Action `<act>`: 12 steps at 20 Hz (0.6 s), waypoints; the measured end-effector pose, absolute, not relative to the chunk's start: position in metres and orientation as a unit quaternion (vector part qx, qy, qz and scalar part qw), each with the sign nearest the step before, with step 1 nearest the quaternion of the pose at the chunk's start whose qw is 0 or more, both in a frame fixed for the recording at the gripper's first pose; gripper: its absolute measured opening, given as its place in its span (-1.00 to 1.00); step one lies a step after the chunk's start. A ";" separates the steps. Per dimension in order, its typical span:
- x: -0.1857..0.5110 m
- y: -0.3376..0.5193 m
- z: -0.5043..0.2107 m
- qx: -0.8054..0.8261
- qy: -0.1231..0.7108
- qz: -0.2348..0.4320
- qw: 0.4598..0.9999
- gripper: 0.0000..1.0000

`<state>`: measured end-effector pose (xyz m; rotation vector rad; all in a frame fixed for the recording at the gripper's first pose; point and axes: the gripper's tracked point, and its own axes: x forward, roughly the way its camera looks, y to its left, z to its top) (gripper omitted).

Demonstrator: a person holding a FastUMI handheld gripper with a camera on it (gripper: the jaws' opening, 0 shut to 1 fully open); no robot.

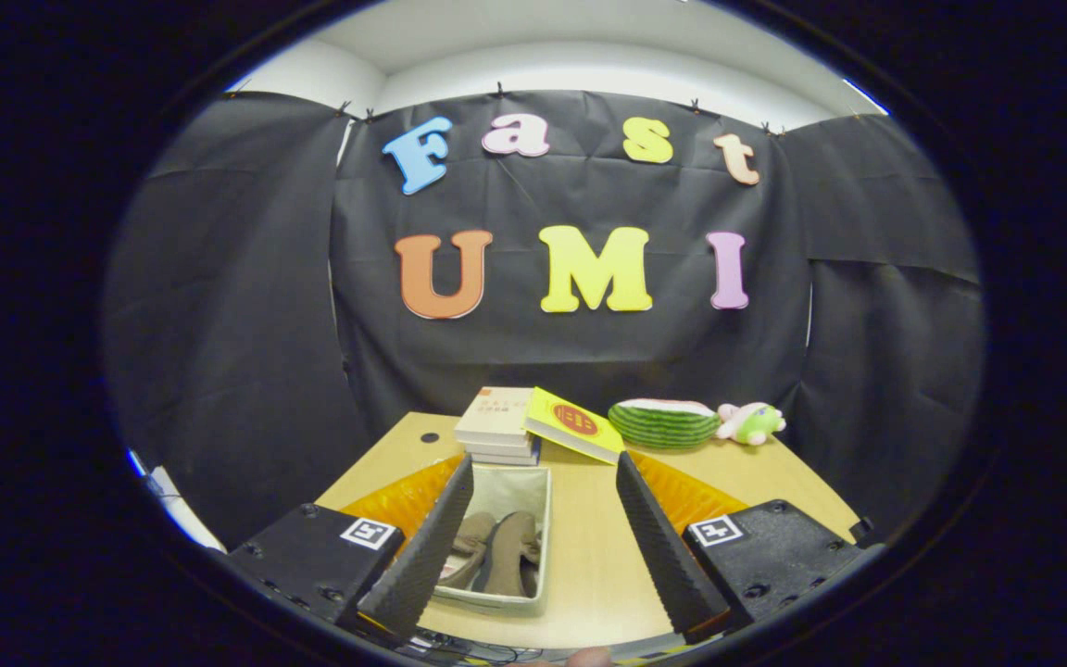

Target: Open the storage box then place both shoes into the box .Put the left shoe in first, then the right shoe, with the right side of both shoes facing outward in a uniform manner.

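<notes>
Nearest to me, my tool [543, 542] hangs above the pale wooden counter [589, 556] with its two ridged fingers [427, 547] spread wide apart and nothing held between them. Just ahead, lying mostly behind my left finger, sits the open light-grey fabric storage box [529, 486], its top uncovered, and inside it I see the two brown-grey soft shoes [501, 547] lying side by side along the length of the box; which side of each faces outward I cannot tell. Under and beside the box an orange translucent sheet [682, 491] spreads over the counter on both sides of my fingers. Beyond the box stands a short stack of pale closed books [496, 426], and a yellow book with a red round mark [575, 426] leans against that stack. Farther to the right lie a green striped watermelon-slice plush [663, 424] and, touching it, a small pink and green plush toy [751, 421], close to the black cloth wall [246, 371].
</notes>
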<state>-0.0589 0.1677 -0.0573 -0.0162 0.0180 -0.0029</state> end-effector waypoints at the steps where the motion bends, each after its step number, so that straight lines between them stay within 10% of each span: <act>1: -0.059 0.170 -0.058 -0.011 0.003 -0.002 1.000 0.99; 12: -0.084 0.177 -0.074 -0.023 -0.033 -0.015 0.999 0.99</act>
